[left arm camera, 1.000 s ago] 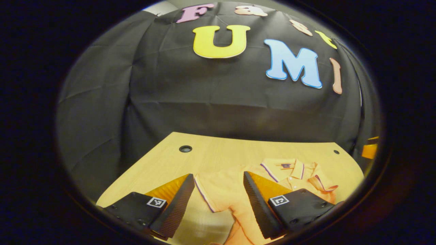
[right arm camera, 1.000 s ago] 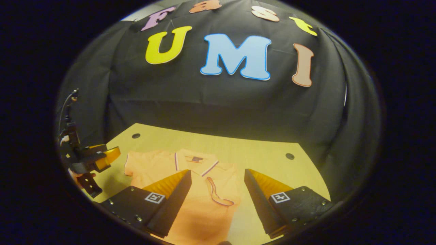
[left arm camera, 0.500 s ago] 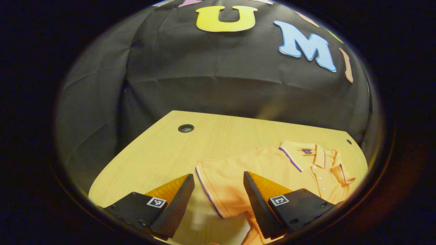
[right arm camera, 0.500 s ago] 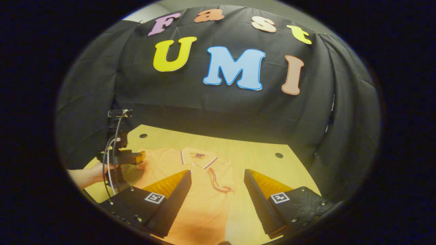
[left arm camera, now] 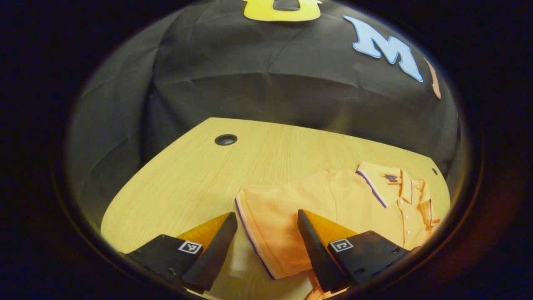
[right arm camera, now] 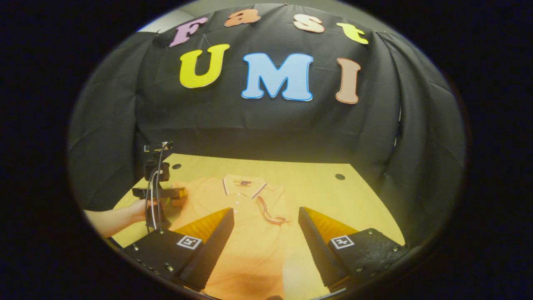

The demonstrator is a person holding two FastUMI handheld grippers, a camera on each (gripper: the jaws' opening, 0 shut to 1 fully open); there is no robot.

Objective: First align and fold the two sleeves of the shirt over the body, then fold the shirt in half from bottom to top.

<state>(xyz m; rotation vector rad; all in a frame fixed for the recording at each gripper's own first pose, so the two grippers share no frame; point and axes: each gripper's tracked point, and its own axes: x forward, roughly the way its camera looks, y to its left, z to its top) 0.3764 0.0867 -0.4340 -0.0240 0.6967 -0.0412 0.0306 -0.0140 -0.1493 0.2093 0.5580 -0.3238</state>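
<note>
Left gripper view: the left gripper hangs low over the wooden table, fingers apart and gripping nothing. The orange shirt lies flat on the table to the right of centre, collar toward the far edge. Its left sleeve is spread out to the side, the striped cuff edge lying in the gap between the fingers. Compared with a second ago, the table fills more of the frame and the sleeve sits closer and more squarely between the fingers, so the gripper has come down and forward onto the cuff. Judgement: this is the approach for the left sleeve pick; no closure yet. Right gripper view: the right gripper is also spread wide and empty, held above the lower body of the shirt. The right sleeve is already laid over the chest, its trimmed cuff curling near the placket. Farther left, a hand holds the left gripper at the left sleeve, further in than half a second ago. Judgement: one sleeve fold done, second pending, bottom-to-top fold not begun.
</note>
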